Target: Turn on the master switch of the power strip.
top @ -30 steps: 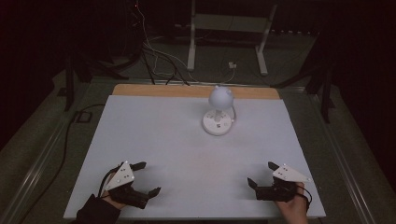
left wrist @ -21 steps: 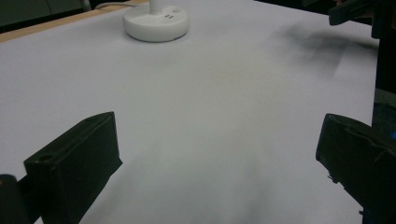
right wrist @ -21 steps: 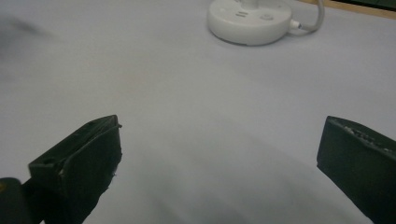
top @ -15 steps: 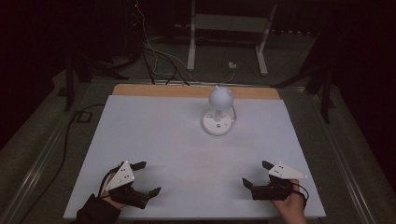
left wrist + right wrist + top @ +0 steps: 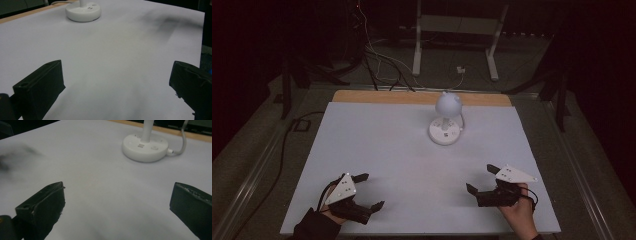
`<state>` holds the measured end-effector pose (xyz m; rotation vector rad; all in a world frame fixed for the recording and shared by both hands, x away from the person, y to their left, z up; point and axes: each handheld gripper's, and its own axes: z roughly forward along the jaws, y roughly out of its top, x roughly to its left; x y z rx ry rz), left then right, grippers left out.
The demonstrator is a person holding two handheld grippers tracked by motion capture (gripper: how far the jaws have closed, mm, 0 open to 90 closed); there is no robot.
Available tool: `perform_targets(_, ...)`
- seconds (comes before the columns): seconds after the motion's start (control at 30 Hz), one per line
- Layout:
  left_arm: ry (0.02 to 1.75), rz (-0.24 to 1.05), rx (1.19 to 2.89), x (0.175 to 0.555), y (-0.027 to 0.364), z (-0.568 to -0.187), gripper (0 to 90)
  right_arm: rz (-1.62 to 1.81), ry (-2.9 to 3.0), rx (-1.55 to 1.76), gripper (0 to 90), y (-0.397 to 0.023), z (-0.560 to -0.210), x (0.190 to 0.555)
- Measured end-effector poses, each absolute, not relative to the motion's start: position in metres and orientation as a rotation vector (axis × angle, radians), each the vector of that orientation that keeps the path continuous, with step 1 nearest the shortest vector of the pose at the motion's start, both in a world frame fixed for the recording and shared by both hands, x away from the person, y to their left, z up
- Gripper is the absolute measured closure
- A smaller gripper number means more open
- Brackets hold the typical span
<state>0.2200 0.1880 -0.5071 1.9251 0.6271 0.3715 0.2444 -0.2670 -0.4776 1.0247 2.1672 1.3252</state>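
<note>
A white desk lamp [image 5: 445, 117] with a round base and ball-shaped head stands on the white table top [image 5: 377, 145], right of centre toward the far edge. Its base [image 5: 83, 11] shows at the top of the left gripper view, and the base [image 5: 145, 147] with its cord appears in the right gripper view. My left gripper [image 5: 368, 190] rests open near the front left corner, nothing between its jaws. My right gripper [image 5: 480, 179] is open near the front right, also holding nothing, with both jaws pointing left across the table.
A white cord [image 5: 183, 141] runs from the lamp base toward the table's far wooden edge [image 5: 377, 97]. Beyond the table are a metal stand [image 5: 456, 30], loose cables [image 5: 377, 55] on the floor and dark surroundings.
My right gripper has shifted a little to the left and inward along the front of the table. The left gripper and the lamp have stayed put.
</note>
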Motion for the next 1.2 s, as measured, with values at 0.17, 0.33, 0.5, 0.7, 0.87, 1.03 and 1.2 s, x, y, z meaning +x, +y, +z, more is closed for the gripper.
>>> perform_targets(0.17,0.63,0.37,1.924,0.22,0.188,-0.507,0.1,1.343,2.161,1.023,0.0,-0.265,-0.47,0.25)
perform_targets(0.33,0.632,0.367,1.921,0.22,0.189,-0.507,0.1,1.362,2.147,1.013,0.0,-0.264,-0.461,0.258)
perform_targets(0.5,0.632,0.365,1.919,0.22,0.189,-0.507,0.2,1.361,2.145,1.002,0.0,-0.262,-0.457,0.264)
perform_targets(0.7,0.631,0.363,1.919,0.22,0.189,-0.507,0.1,1.376,2.14,0.992,0.0,-0.259,-0.45,0.273)
perform_targets(0.87,0.631,0.361,1.919,0.22,0.189,-0.507,0.1,1.37,2.14,0.986,0.0,-0.256,-0.447,0.282)
perform_targets(1.03,0.636,0.355,1.916,0.22,0.19,-0.507,0.1,1.379,2.144,0.981,0.0,-0.25,-0.442,0.292)
perform_targets(1.2,0.633,0.356,1.917,0.22,0.19,-0.507,0.1,1.386,2.14,0.97,0.0,-0.244,-0.438,0.298)
